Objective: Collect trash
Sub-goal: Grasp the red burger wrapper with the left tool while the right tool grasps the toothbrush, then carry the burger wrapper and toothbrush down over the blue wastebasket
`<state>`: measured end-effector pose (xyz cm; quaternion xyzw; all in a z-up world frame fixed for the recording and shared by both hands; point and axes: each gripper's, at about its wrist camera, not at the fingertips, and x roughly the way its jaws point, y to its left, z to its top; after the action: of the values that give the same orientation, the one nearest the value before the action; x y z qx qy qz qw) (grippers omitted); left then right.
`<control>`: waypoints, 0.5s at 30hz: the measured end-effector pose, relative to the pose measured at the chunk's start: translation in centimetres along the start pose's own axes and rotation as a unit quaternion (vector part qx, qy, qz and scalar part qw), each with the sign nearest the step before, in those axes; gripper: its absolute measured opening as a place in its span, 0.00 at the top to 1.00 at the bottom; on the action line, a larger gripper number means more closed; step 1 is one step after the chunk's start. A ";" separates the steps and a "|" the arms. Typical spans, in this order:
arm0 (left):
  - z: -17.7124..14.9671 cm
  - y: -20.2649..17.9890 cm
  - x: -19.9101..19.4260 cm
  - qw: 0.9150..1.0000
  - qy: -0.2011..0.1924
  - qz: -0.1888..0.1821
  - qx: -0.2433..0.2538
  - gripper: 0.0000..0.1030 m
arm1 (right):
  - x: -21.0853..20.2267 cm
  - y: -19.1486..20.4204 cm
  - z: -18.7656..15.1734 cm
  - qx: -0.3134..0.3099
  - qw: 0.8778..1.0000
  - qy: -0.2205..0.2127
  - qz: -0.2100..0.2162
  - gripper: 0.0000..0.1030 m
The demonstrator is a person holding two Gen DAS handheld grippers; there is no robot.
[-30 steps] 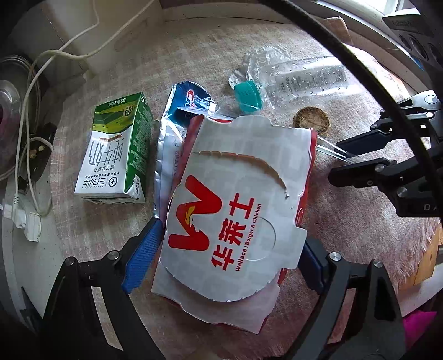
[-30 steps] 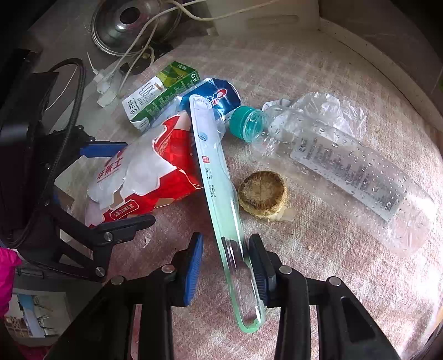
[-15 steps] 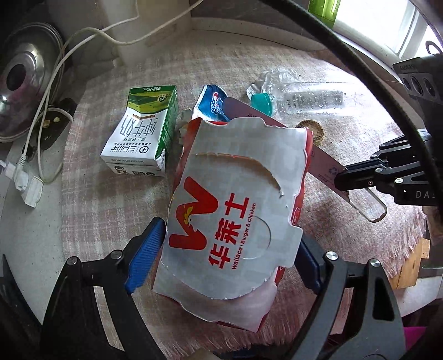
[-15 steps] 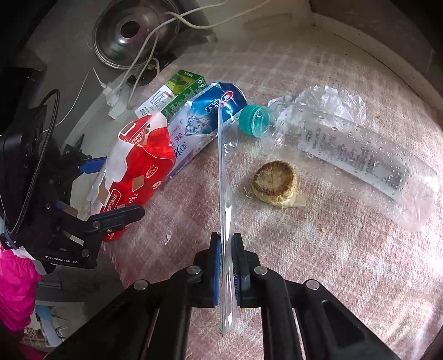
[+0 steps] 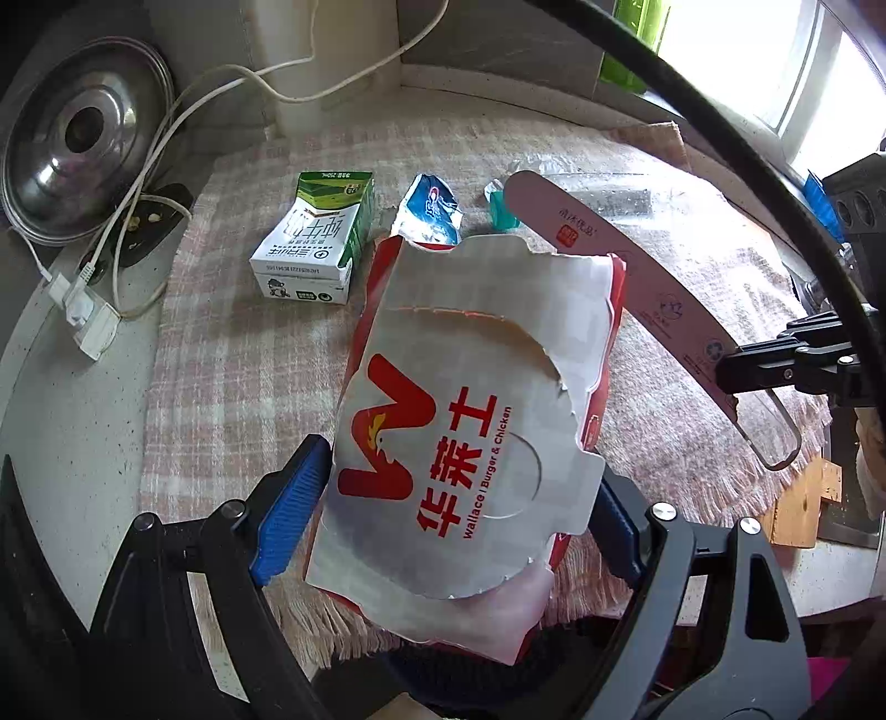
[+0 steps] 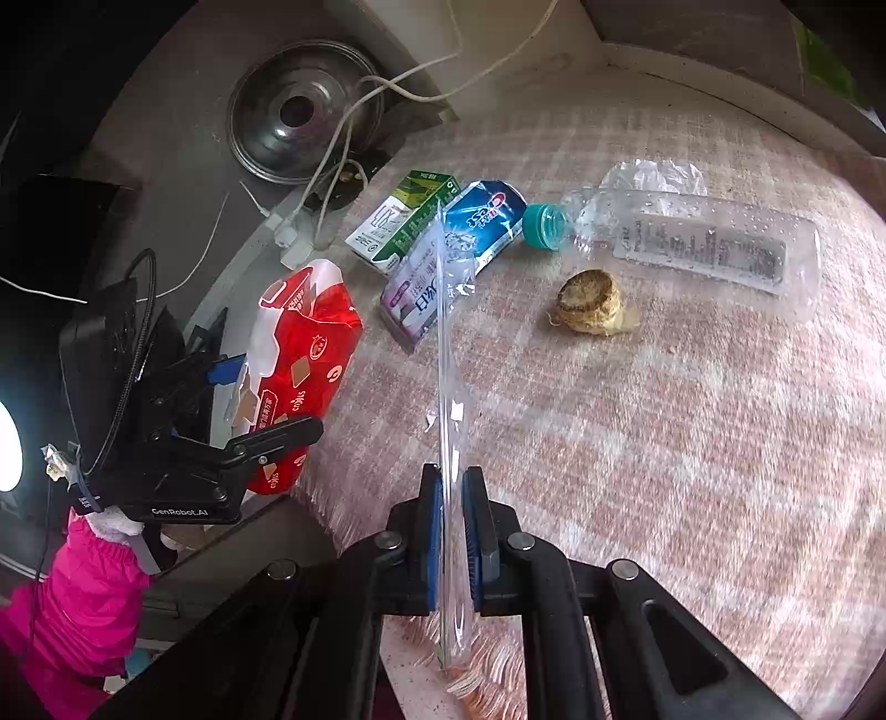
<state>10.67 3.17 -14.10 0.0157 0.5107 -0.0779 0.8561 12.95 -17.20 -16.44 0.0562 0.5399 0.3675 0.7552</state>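
Between blue claw pads, glossy crumpled bag (image 5: 465, 443)

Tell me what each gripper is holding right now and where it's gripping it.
The left gripper clamps the red-and-white burger bag across its near end. The right gripper pinches the flat toothbrush package near its near end.

A pink-and-white checked cloth (image 6: 692, 443) with a fringed near edge covers a pale speckled stone surface (image 5: 72, 399). At the far left a round steel lid (image 5: 77, 138) leans against a grey wall (image 5: 498, 44). White cables (image 5: 166, 127) run from a pale block at the far side down to white plugs (image 5: 88, 327) lying on the left of the surface. Bright daylight comes in through a window (image 5: 786, 61) at the far right, with something green (image 5: 637, 39) standing beside it.
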 end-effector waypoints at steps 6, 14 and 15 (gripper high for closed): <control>-2.6 -0.4 -2.2 1.000 -0.011 -0.004 -0.013 0.14 | -1.8 1.6 -3.2 0.007 1.000 -0.015 0.009 0.95; -6.4 -0.6 -4.1 0.999 -0.012 -0.008 -0.031 0.14 | -3.2 4.2 -6.9 0.005 1.000 -0.026 0.016 0.95; -6.9 -0.7 -4.3 0.999 -0.012 -0.008 -0.034 0.14 | -3.2 4.6 -7.4 0.004 1.000 -0.026 0.016 0.94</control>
<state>2.57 3.76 -13.59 -0.0180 0.5026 -0.0677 0.8617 3.90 -18.19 -14.75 0.0778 0.5205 0.3759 0.7627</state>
